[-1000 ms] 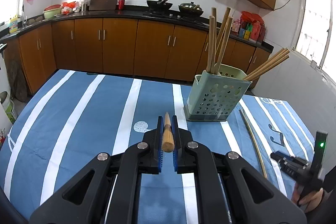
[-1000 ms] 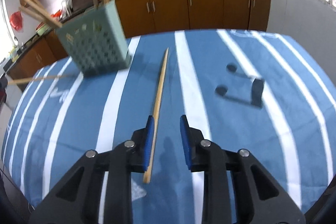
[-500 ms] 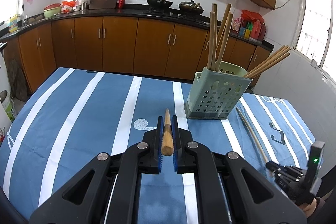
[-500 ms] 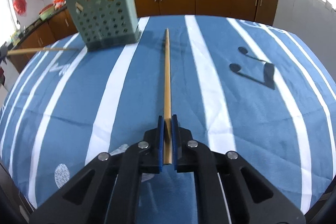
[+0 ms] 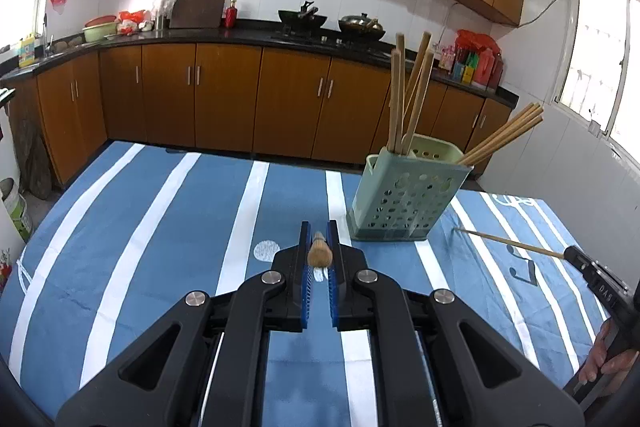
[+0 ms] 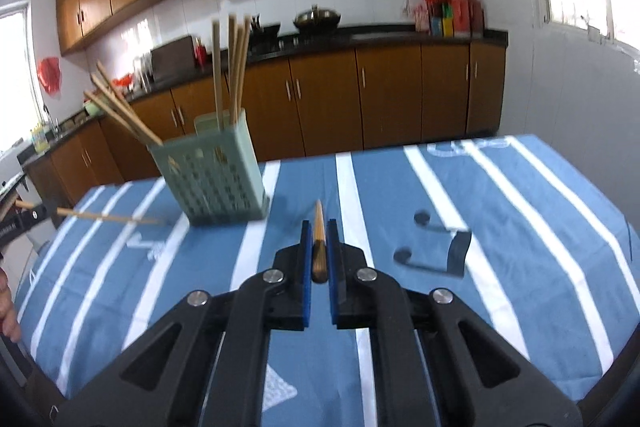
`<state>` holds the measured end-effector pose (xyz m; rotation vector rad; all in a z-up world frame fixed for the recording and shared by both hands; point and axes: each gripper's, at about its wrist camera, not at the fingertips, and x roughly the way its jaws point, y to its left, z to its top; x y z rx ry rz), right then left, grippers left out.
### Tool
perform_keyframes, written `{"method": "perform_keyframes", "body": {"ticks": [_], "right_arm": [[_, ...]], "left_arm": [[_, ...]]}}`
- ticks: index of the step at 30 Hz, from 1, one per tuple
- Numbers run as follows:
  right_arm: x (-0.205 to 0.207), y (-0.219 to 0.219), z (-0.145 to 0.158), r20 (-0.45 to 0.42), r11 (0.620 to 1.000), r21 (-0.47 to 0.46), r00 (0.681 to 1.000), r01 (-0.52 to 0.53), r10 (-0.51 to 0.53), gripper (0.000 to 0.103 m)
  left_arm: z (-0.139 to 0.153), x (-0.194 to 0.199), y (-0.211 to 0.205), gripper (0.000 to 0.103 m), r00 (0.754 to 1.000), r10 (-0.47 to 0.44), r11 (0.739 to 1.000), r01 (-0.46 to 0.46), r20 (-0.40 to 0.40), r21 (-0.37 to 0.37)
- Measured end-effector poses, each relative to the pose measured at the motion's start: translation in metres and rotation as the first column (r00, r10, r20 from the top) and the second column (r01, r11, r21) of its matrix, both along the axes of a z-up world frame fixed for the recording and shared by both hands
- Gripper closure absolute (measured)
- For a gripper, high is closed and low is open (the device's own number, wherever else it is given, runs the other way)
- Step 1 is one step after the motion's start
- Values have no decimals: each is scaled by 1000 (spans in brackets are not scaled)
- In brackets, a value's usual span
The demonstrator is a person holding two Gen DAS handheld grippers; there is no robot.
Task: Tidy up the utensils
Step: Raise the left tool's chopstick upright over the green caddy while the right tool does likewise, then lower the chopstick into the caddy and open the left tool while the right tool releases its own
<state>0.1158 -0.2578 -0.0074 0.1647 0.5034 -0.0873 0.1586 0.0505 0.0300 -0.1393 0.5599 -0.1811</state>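
Observation:
My left gripper [image 5: 319, 227] is shut on a wooden chopstick [image 5: 319, 255], seen end-on and pointing forward over the cloth. A pale green perforated utensil holder [image 5: 408, 195] stands to its right front, with several chopsticks upright or leaning in it. My right gripper [image 6: 319, 223] is shut on a second chopstick [image 6: 319, 247], held clear above the cloth. In the right wrist view the holder [image 6: 212, 179] stands to the left front. Each view catches the other gripper at its edge: the right gripper [image 5: 592, 273] with its chopstick [image 5: 508, 243], the left gripper [image 6: 18, 223] with its own [image 6: 108, 217].
The table wears a blue cloth with white stripes [image 5: 160, 227] and a printed music note [image 6: 432, 251]. A hand [image 5: 612, 363] grips the right tool at the lower right. Brown cabinets [image 5: 224, 99] and a dark counter run behind the table's far edge.
My right gripper closed on the chopstick that lay on the cloth and lifted it off, tilting upward. The left gripper kept still with its chopstick.

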Motion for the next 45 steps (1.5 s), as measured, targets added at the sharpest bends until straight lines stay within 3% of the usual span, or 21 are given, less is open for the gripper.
{"method": "perform_keyframes", "body": {"ticks": [10,18,26,31,34,37,45], "right_arm": [[-2,3,33,99,1000,-14,995,1,0,95],[-7,7,102,221,998,3,973,-68,65,95],[-15,23,173,378,984,28,914,-174,151,95],[-6,32,201,490,986,38,863,-164,125,95],[10,36,207,539,990,35,837,-135,95,95],[28,43,205,548,994,13,832,-108,83,95],[95,50,169,469,997,-3,880,-83,75,95]], "left_arm": [[20,-3,0,96,998,-11,1000,10,57,1],[58,-12,-8,96,987,-81,997,80,136,10],[105,-14,-30,96,958,-148,988,154,246,-3],[134,-2,-45,96,934,-116,990,135,337,-34],[145,15,-50,96,922,-66,994,96,381,-60],[143,32,-55,96,920,-38,995,69,391,-66],[117,65,-69,96,926,-27,997,50,376,-51]]}}
